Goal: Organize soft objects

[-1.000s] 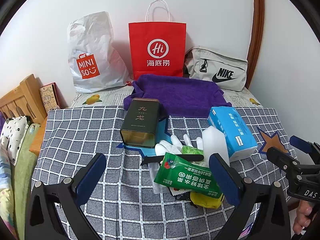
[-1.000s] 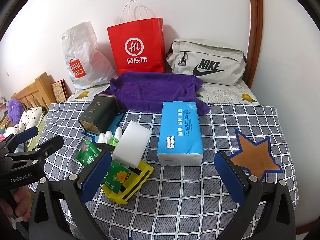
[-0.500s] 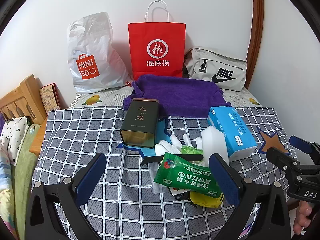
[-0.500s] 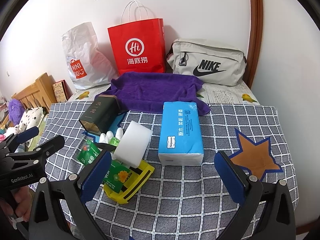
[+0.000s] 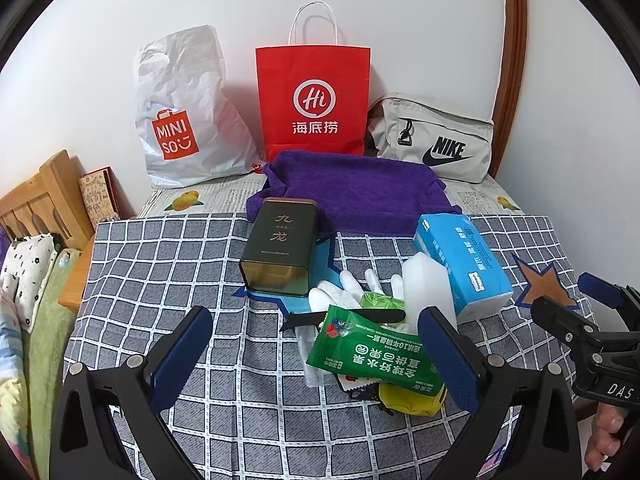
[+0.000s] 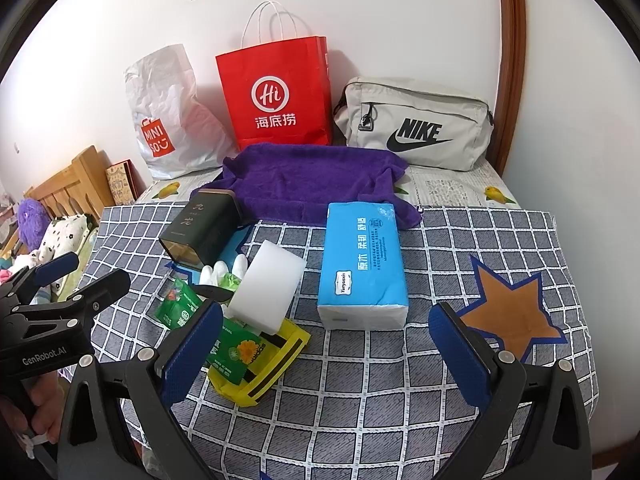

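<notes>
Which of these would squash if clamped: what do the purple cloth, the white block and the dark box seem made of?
Purple cloth: looks like terry fabric, matte, fuzzy and rumpled. White block: probably foam sponge, matte, with rounded edges. Dark box: likely metal tin, with a smooth sheen and crisp corners, so rigid.

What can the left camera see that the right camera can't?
Only the left camera shows the right gripper, seen from the side, and the black strip lying across the white glove.

Only the right camera shows the left gripper, the purple plush toy by the bed, and the yellow pouch's open top.

Both show the red bag, purple towel, dark tin, blue tissue pack, and white sponge block. Both jaws stand open, empty.
</notes>
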`<move>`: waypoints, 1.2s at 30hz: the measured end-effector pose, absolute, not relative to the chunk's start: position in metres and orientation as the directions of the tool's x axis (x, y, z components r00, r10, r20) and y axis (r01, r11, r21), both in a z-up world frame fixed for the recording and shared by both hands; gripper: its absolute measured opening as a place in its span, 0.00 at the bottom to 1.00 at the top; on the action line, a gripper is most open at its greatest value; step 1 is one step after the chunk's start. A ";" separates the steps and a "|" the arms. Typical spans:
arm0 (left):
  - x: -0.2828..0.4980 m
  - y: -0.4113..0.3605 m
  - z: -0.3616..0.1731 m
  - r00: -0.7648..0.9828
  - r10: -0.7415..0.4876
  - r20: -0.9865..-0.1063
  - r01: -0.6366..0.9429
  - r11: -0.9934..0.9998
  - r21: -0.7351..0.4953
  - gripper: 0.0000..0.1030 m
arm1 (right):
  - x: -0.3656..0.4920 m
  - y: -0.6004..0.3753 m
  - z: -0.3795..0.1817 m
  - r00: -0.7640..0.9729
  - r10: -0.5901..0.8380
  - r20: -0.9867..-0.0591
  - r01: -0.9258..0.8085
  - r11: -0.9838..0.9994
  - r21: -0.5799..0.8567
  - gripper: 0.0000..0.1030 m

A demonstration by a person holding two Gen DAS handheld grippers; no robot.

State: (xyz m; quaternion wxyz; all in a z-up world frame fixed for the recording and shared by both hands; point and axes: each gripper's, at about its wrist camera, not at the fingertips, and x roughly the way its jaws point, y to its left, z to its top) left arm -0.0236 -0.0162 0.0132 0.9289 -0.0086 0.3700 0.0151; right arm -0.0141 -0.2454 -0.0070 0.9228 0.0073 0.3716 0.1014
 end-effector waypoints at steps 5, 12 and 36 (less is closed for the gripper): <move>-0.024 -0.016 0.013 0.725 0.022 -0.689 -0.035 0.999 -0.005 1.00 | -0.014 -0.246 -0.007 0.703 0.193 -0.684 -0.180 0.979 0.090 0.99; -0.017 -0.008 0.005 0.709 0.019 -0.705 -0.041 0.999 -0.014 1.00 | -0.011 -0.247 -0.013 0.694 0.197 -0.693 -0.181 0.979 0.097 0.99; 0.007 -0.017 -0.075 0.545 -0.238 -0.804 -0.037 0.951 -0.307 1.00 | 0.013 -0.266 -0.069 0.612 0.169 -0.773 -0.136 0.985 0.108 0.99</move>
